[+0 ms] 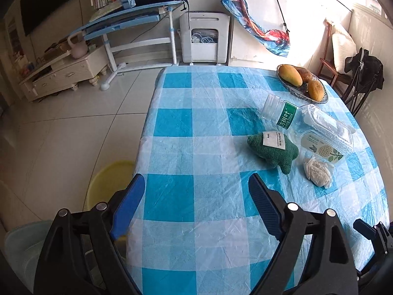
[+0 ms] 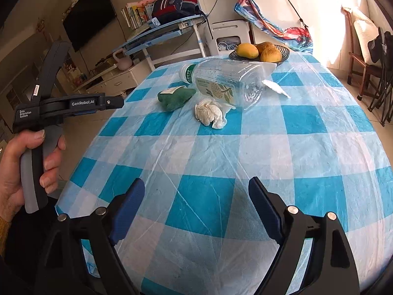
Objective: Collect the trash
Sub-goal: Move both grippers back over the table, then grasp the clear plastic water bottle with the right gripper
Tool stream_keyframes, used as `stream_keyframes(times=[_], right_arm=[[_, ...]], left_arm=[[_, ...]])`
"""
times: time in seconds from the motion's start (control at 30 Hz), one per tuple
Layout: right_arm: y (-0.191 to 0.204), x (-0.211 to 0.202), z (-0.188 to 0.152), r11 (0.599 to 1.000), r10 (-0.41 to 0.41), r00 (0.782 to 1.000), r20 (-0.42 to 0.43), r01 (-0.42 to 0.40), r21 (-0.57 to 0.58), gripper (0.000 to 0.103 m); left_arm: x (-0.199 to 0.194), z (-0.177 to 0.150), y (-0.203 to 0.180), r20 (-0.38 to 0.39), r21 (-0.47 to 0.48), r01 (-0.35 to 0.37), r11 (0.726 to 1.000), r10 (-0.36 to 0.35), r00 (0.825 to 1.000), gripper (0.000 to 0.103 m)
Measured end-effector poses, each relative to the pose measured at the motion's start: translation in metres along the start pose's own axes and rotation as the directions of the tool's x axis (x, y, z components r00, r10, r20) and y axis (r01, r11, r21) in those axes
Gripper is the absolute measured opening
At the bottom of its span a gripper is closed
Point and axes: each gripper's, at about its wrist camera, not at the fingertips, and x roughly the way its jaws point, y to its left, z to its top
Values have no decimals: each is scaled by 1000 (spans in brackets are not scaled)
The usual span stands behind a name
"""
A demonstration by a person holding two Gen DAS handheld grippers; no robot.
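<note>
Trash lies on the blue-and-white checked table (image 1: 196,123): a crumpled white tissue (image 1: 316,173) (image 2: 211,113), a clear bottle with a green label (image 1: 282,113) (image 2: 189,72) and a larger clear bottle with a flowered label (image 1: 326,135) (image 2: 231,81), both on their sides. A white scrap (image 2: 275,86) lies by the large bottle's base. My left gripper (image 1: 196,179) hovers open over the cloth near the table's left edge, short of the items. My right gripper (image 2: 196,182) is open over bare cloth, nothing between its fingers.
A green plush toy (image 1: 272,151) (image 2: 175,98) lies beside the tissue. A bowl of mangoes (image 1: 302,83) (image 2: 260,49) stands at the far side. On the floor left of the table are a yellow basin (image 1: 108,184) and a pale green bin (image 1: 22,245). A hand (image 2: 24,162) grips the left tool.
</note>
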Motion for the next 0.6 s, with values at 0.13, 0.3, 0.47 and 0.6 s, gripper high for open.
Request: stream_keyframes(times=[0.13, 0.3, 0.47, 0.6], right_arm=[[5, 3, -1, 1000, -4, 1000, 3, 4, -30, 83], [5, 2, 7, 999, -13, 1000, 26, 14, -46, 83], [3, -4, 30, 995, -42, 997, 70, 48, -91, 83], [4, -4, 57, 982, -69, 992, 107, 87, -168, 83]], left_arm=[[4, 5, 12, -16, -59, -1, 998, 0, 1000, 85], [13, 10, 18, -46, -94, -3, 996, -2, 999, 85], [17, 11, 10, -58, -67, 6, 998, -9, 998, 85], [19, 10, -2, -63, -20, -2, 1000, 0, 998, 86]])
